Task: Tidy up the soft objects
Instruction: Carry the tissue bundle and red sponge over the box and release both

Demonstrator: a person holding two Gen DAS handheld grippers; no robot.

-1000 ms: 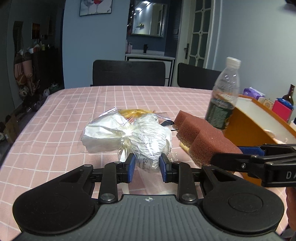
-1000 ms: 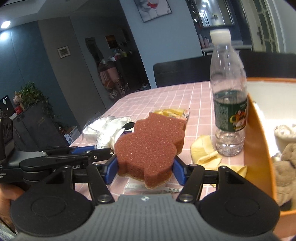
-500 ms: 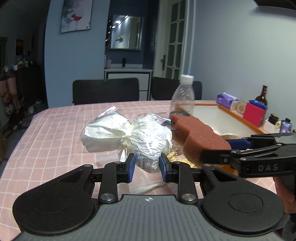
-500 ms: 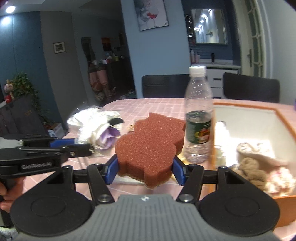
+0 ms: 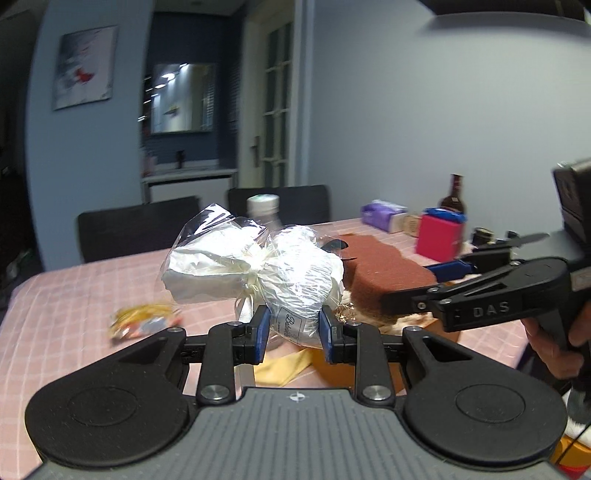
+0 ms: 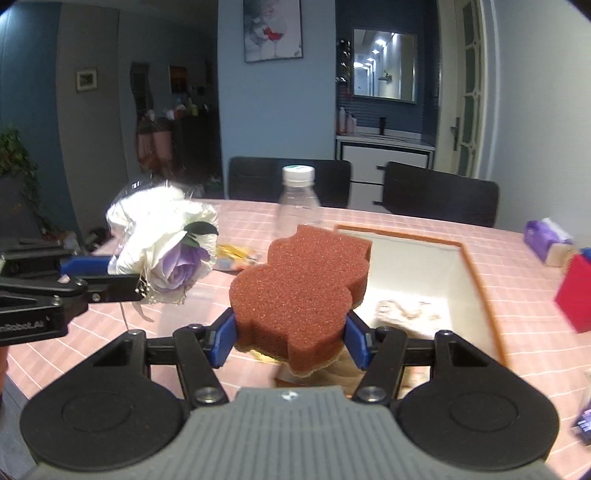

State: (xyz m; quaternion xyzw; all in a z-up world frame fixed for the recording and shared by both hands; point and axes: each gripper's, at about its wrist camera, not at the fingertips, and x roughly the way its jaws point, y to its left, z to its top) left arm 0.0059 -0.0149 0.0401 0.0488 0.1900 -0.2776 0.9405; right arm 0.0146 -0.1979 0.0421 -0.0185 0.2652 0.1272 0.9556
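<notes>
Count, both wrist views combined:

- Grippers: 2. Left gripper [image 5: 291, 330], right gripper [image 6: 290, 341].
- Wrapped flowers: 1 [image 6: 173, 254], white and purple, in clear film.
- Sponges: 1 [image 6: 299, 291], brown.
- Water bottles: 1 [image 6: 298, 195], clear, white cap.
- Orange-rimmed boxes: 1 [image 6: 476, 266]; soft items inside, too blurred to count.
- Snack packets: 1 [image 5: 142, 321], yellow and orange.
- Chairs: 2 [image 6: 439, 199], dark, at the far side of the table.
- Tables: 1 [image 6: 517, 325], pink checked cloth.
- Red boxes: 1 [image 5: 439, 240].
- Brown glass bottles: 1 [image 5: 454, 194].
- Purple tissue packs: 1 [image 6: 545, 238].
- Wall pictures: 3 seen in the right view; largest one [image 6: 272, 29].
</notes>
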